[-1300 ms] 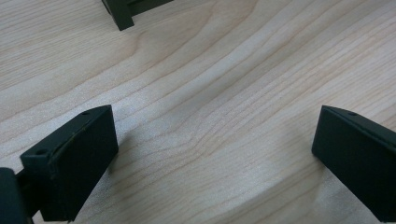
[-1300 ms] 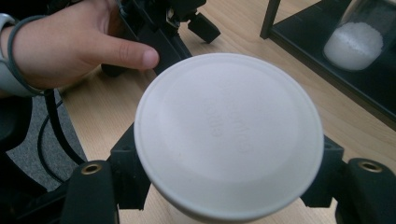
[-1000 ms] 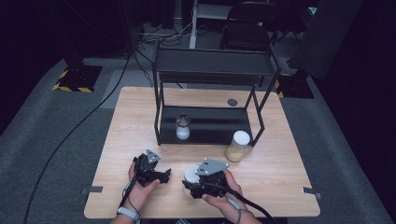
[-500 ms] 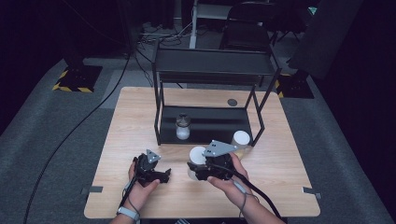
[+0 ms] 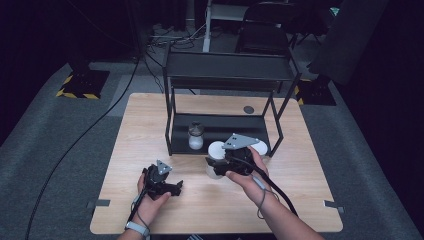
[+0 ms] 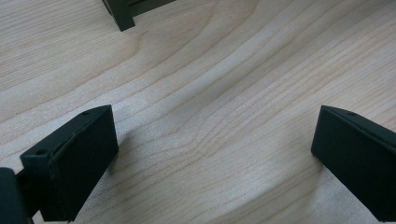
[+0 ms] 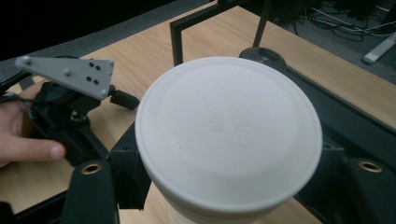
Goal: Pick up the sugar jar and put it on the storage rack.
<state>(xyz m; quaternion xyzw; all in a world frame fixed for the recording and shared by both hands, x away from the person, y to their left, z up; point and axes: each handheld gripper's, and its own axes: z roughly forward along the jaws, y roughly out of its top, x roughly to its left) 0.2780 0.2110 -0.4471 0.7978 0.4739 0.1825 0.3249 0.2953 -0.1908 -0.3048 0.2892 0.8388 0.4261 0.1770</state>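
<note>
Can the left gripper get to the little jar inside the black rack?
Probably yes. The left gripper is open and holds nothing, the little jar stands near the open front of the black rack's lower shelf, and bare table lies between them.

The left gripper (image 5: 162,181) rests low at the frame's lower left, jaws spread wide, while the right gripper (image 5: 222,161), near centre, is clamped, forearm angling in from bottom right.

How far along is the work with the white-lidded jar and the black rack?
Done: a small glass jar already stands on the lower shelf of the rack. In hand: the right gripper is closed on the white-lidded jar, just in front of the rack. Left: probably setting it on a shelf. The left gripper is open, holding nothing.
</note>
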